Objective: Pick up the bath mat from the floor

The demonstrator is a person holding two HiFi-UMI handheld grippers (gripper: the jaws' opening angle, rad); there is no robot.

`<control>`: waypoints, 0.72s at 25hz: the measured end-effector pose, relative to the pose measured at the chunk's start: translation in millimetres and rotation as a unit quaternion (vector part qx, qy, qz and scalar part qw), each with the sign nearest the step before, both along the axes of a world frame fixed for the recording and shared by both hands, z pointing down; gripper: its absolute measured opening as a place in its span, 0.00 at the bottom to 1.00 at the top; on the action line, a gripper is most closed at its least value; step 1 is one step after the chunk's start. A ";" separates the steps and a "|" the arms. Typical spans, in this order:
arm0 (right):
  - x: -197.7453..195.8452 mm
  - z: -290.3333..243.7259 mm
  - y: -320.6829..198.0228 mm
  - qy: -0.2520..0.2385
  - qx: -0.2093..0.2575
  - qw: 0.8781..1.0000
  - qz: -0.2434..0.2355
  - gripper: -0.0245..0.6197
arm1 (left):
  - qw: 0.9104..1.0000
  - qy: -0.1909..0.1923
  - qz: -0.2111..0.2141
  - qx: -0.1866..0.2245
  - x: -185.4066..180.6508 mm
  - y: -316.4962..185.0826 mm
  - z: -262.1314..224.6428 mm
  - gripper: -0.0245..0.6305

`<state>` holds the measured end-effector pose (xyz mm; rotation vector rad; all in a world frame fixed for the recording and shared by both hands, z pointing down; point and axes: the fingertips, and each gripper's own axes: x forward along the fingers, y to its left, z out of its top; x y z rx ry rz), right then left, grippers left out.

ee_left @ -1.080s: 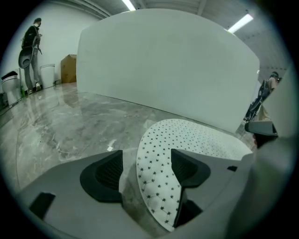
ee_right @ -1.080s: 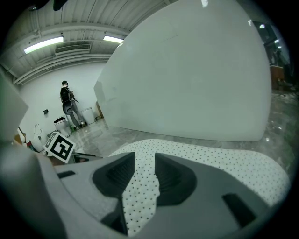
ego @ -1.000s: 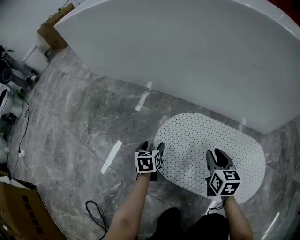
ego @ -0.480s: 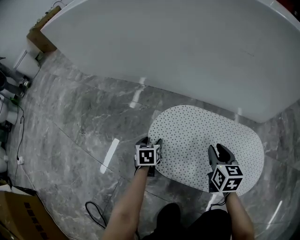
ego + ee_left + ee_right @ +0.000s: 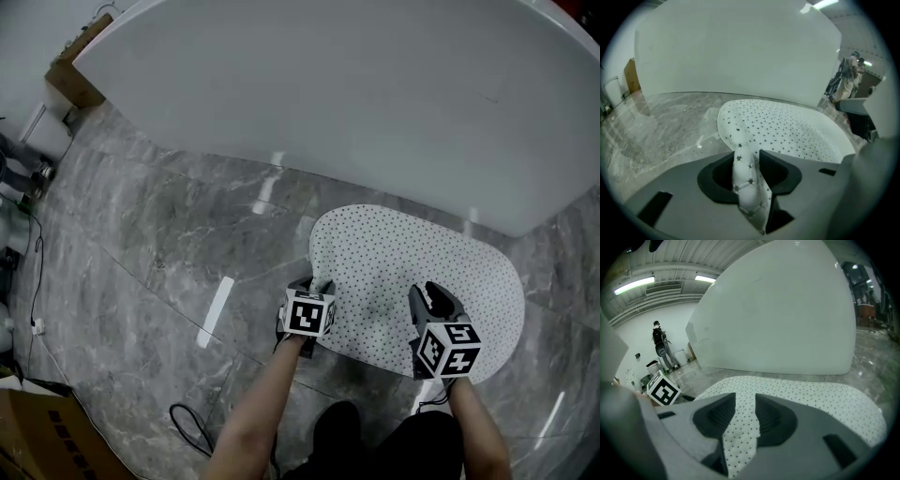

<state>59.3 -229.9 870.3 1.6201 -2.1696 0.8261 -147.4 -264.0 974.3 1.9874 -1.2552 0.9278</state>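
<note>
The bath mat (image 5: 422, 267) is a white oval with small dark dots, lying on the grey marble floor in front of the tub. My left gripper (image 5: 315, 287) sits at the mat's near left edge. Its jaws have just been closing, and in the left gripper view a raised fold of the mat (image 5: 746, 180) is pinched between them. My right gripper (image 5: 434, 302) is over the mat's near right part. In the right gripper view it is shut on a strip of the mat (image 5: 740, 427).
A large white bathtub (image 5: 375, 94) fills the far side, just past the mat. A cardboard box (image 5: 70, 82) stands at its left end, another carton (image 5: 37, 436) at the bottom left. A black cable (image 5: 187, 427) lies on the floor near my left arm.
My left gripper has moved right onto the mat's left edge and closed on it, raising a fold. The right gripper has kept its hold and place.
</note>
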 end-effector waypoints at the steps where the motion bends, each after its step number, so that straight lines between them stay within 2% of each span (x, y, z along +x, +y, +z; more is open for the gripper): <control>1: 4.9 -0.3 -0.3 0.000 0.000 1.000 0.008 0.24 | 1.000 -0.010 0.003 0.001 7.3 2.6 -1.4 0.21; 3: 20.7 -0.9 0.3 -0.003 -0.003 0.999 0.031 0.24 | 0.999 -0.030 0.011 0.007 23.7 8.0 -10.3 0.08; 5: 40.2 -0.4 4.1 -0.006 -0.007 0.998 0.055 0.24 | 0.999 -0.032 0.025 0.016 40.9 13.5 -22.8 0.07; 13: 131.6 14.1 50.3 0.009 -0.028 0.991 0.133 0.24 | 0.997 0.059 0.032 0.023 90.8 32.9 -73.2 0.07; 18: 197.4 22.3 110.2 0.009 -0.053 0.976 0.212 0.24 | 0.992 0.098 0.084 -0.006 143.4 49.8 -84.9 0.07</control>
